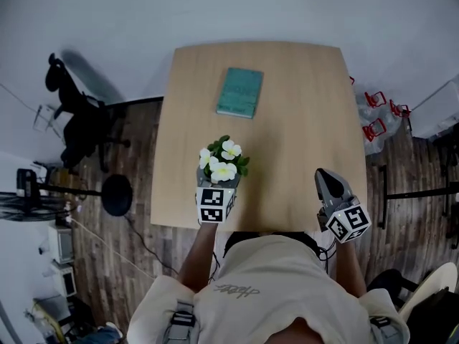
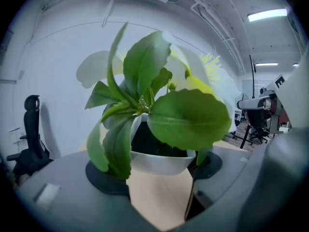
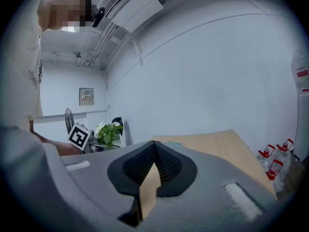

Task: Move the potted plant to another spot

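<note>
A potted plant with white flowers and green leaves stands in a white pot near the front of the wooden table. My left gripper is closed around that pot. In the left gripper view the pot sits between the two dark pads, and the leaves fill most of the picture. My right gripper hovers over the table's front right part. Its ribbed pads meet at the tips with nothing between them. From there the plant shows far off to the left.
A teal book lies flat at the back middle of the table. A black office chair and a round-based stand are on the floor to the left. Red-capped bottles stand right of the table.
</note>
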`<state>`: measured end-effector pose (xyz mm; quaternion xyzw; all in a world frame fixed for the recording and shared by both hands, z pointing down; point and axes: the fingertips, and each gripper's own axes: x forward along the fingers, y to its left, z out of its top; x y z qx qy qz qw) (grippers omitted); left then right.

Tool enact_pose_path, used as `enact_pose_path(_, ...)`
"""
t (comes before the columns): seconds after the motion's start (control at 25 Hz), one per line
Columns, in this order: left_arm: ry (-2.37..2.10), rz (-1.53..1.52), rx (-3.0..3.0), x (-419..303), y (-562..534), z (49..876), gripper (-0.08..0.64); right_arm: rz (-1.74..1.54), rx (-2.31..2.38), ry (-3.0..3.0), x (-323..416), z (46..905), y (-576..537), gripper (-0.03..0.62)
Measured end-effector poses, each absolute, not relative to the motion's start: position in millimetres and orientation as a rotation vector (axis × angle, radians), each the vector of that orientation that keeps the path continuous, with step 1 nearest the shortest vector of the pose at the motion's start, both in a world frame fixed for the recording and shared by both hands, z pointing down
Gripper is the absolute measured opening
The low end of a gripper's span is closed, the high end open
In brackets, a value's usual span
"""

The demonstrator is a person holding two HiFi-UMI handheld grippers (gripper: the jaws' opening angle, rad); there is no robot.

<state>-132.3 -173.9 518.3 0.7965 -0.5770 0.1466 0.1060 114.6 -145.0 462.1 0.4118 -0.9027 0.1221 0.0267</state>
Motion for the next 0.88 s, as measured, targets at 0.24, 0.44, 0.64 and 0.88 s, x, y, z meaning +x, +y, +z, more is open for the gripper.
enact_pose_path(0.24, -1.736, 0.464, 2.326, -77.0, -179.2, 507.8, 0.362, 0.393, 1.224, -2.799, 176.2, 466.4, -165.7, 0.003)
enact_pose_path(0.44, -1.736, 0.514, 2.335, -37.5, -180.0, 506.2, 0.362, 0.428, 1.235, -2.818, 217.3, 472.0, -175.8, 0.003)
enact_pose_path(0.64, -1.733, 0.551, 2.33, -5.2, -181.1, 510.3, 0.362, 0.435, 1.238, -2.834, 246.7, 478.6, -178.9, 0.003)
enact_pose_path(0.88, -1.718, 0.531, 2.318, 36.4, -183.5, 504.9, 0.362, 0.472, 1.205, -2.846, 278.4, 485.7, -179.8, 0.003)
